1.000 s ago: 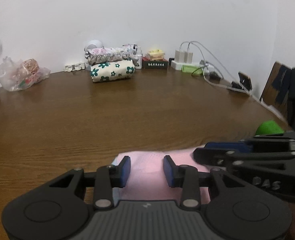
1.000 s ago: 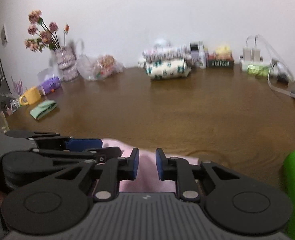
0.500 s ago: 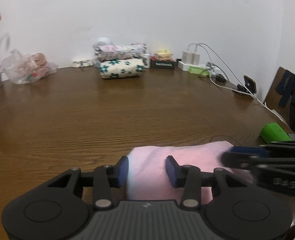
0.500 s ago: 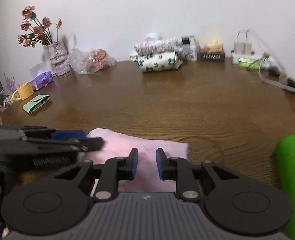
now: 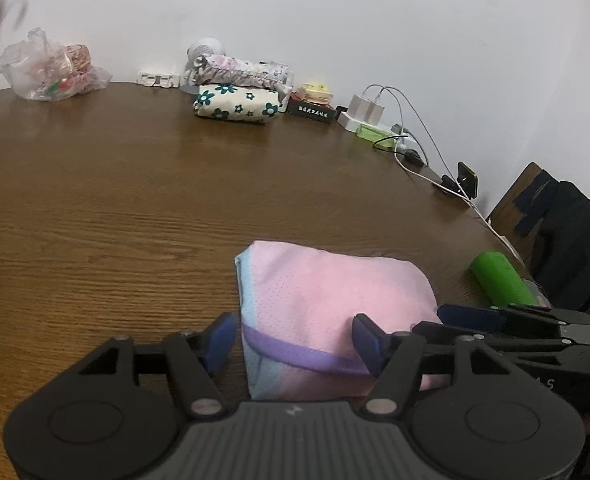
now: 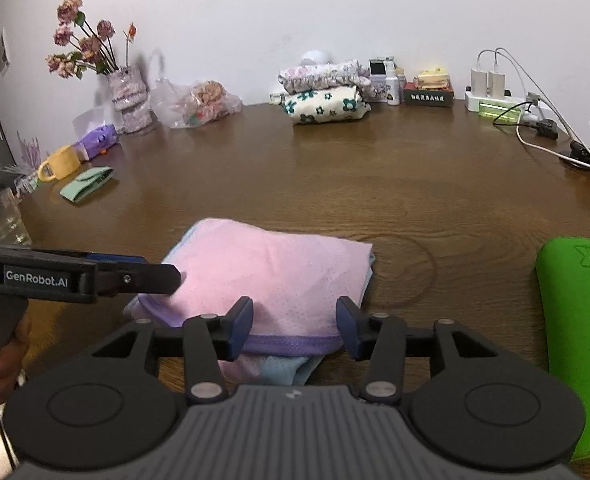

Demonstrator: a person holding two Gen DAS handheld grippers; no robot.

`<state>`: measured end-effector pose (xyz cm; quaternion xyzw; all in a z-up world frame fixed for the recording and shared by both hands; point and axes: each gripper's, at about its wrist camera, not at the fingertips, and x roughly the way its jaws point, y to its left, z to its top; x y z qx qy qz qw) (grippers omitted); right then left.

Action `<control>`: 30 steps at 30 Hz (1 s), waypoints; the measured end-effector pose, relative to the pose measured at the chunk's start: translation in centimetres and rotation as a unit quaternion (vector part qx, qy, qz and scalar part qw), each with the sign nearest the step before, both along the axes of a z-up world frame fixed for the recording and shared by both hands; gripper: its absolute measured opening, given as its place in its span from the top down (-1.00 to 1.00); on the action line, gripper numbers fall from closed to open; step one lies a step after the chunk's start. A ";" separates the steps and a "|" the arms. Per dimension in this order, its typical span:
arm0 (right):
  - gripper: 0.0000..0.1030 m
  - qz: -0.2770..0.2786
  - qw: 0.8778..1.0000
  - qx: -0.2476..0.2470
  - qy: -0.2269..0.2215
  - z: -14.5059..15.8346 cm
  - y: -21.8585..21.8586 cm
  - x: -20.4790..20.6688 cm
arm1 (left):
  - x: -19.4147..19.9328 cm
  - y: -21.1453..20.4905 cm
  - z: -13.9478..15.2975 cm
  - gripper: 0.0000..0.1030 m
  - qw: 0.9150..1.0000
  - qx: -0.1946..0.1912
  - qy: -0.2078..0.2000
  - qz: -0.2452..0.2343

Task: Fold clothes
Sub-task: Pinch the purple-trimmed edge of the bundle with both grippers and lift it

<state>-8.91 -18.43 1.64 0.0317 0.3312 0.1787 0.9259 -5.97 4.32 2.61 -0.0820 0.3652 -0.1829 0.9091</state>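
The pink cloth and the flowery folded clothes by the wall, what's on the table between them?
Nothing: bare brown table between the pink cloth and the flowery clothes, seen in both wrist views.

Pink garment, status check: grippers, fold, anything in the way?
Left gripper and right gripper both open, holding nothing. Pink garment lies folded on the table. Green roll sits to the right, apart from it.

Both grippers (image 5: 293, 338) (image 6: 294, 328) wider; off garment (image 6: 271, 272)
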 end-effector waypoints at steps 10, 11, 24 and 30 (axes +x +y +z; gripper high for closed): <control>-0.53 -0.049 0.998 0.021 0.014 -0.4 -0.9 1.7 | 1.9 -1.0 -0.3 -0.45 1.000 0.012 0.008 0.022; -0.53 -0.045 0.999 0.025 0.017 -0.6 -0.8 1.8 | 2.1 -1.1 -0.5 -0.45 1.000 0.012 0.010 0.021; 0.69 0.002 0.999 0.038 0.008 -1.5 0.5 2.0 | 2.7 -0.6 -1.7 0.59 0.996 -0.080 0.032 -0.018; 0.83 0.002 0.999 0.047 -0.003 -0.2 0.3 1.4 | 2.0 -0.7 -0.3 0.68 0.997 -0.076 0.015 -0.020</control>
